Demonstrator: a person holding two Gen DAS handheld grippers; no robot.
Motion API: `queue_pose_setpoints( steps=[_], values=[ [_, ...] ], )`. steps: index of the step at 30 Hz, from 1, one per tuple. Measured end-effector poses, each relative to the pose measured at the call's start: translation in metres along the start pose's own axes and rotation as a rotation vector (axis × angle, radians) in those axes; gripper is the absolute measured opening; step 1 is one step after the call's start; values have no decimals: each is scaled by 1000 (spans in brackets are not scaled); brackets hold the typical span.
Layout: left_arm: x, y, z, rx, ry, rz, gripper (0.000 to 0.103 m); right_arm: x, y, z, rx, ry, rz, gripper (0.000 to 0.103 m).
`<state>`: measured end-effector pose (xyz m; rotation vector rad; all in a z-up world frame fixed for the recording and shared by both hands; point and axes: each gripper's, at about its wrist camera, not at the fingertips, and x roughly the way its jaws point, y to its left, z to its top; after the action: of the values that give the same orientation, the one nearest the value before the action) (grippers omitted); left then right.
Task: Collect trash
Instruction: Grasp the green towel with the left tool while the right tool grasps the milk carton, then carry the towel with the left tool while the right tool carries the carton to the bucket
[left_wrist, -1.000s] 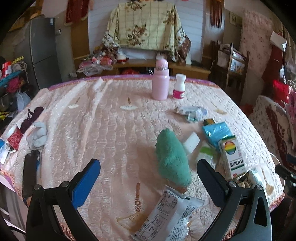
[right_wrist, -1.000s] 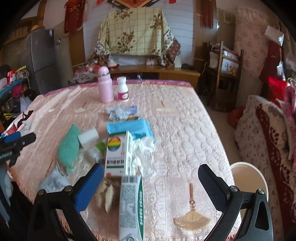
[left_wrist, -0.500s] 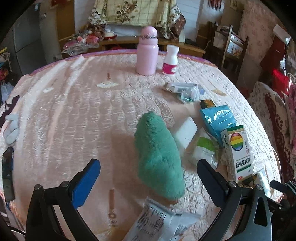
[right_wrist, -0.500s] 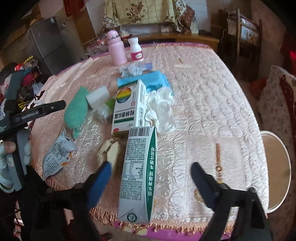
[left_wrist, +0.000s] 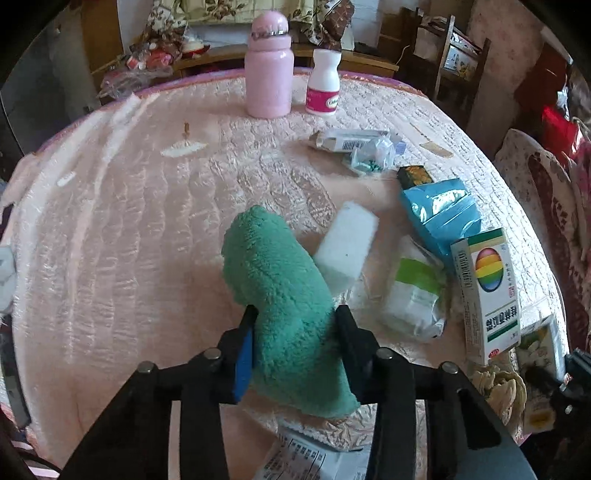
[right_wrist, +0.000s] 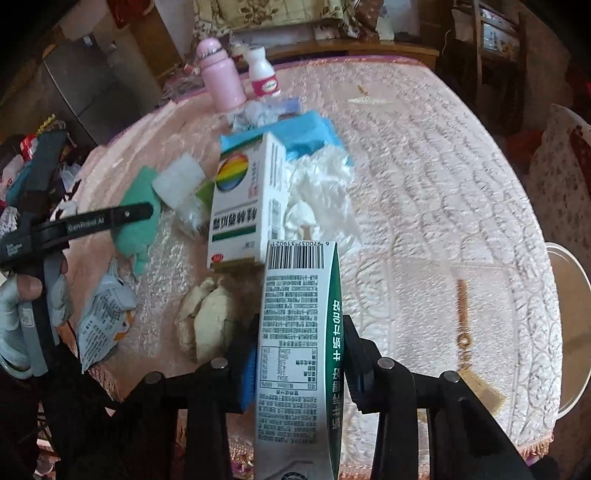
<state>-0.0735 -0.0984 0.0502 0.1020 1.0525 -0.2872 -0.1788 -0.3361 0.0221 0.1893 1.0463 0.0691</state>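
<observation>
Pinching the green cloth (left_wrist: 291, 314) near its close end, the left gripper (left_wrist: 295, 325) has both fingers pressed into the pile; the cloth lies beside a white sponge (left_wrist: 347, 247). The right gripper (right_wrist: 299, 354) clamps a green-and-white carton (right_wrist: 299, 350) at the table's (right_wrist: 443, 184) near edge, a rainbow-printed box (right_wrist: 243, 206) just beyond, open quilted cover to the right

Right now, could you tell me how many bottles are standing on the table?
2: the pink bottle at the far edge, and the small white bottle just to its right. Others could be hidden behind the clutter.
</observation>
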Motion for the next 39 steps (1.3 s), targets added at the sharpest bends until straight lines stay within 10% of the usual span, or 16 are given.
queue_pose_setpoints(
  steps=[10,19,39],
  values=[
    [-67,-34,8,31,-114,-78,41,-38,-42,4,72,-108,-35,41],
    [-93,-139,10,150,-121,-250,42,-69,-110,-3,178,-167,-149,41],
    [-27,-394,3,359,12,-433,42,-67,-294,-54,518,-128,-363,41]
  ],
)
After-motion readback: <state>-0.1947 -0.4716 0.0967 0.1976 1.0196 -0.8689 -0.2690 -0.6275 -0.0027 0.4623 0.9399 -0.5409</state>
